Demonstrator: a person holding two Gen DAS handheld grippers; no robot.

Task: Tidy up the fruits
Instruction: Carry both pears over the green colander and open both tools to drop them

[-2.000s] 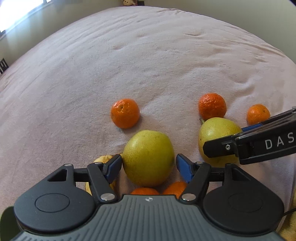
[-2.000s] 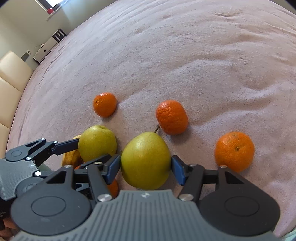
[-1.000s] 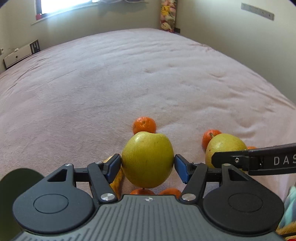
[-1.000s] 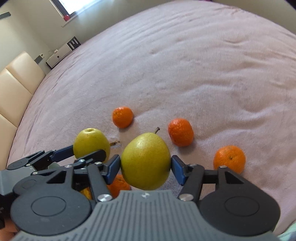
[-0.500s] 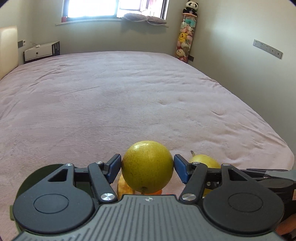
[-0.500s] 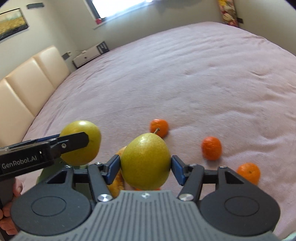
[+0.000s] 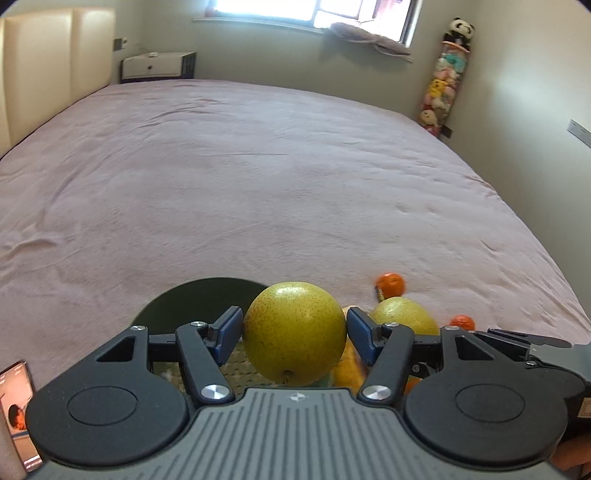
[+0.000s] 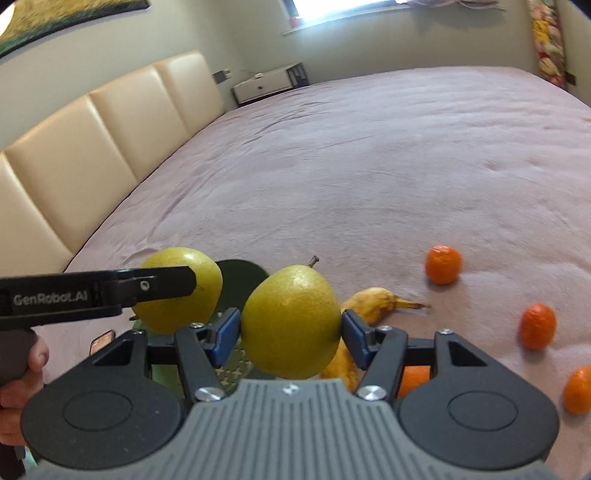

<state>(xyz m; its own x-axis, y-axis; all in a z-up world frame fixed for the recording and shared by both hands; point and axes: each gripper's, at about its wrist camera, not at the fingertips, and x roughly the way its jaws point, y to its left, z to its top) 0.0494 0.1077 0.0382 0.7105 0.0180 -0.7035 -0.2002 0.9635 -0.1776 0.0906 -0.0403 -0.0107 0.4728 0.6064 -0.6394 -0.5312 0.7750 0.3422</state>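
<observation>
the left gripper (image 7: 294,333) clamps a round yellow-green pear (image 7: 294,332) and the right gripper (image 8: 290,328) clamps a stemmed pear (image 8: 290,321), both aloft above the bed (carry step), next lowering onto the dark green plate (image 8: 242,275).

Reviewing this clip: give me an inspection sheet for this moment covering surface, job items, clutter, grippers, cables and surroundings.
Surface: pink bed cover, lightly wrinkled.
Job's things: round pear and stemmed pear held up off the bed; banana and mandarins lying loose; dark green plate below.
Clutter: phone at the left edge.
Grippers: left gripper shut on round pear; right gripper shut on stemmed pear.
Cables: nothing seen.
Surroundings: cream headboard, window, plush toys.
</observation>
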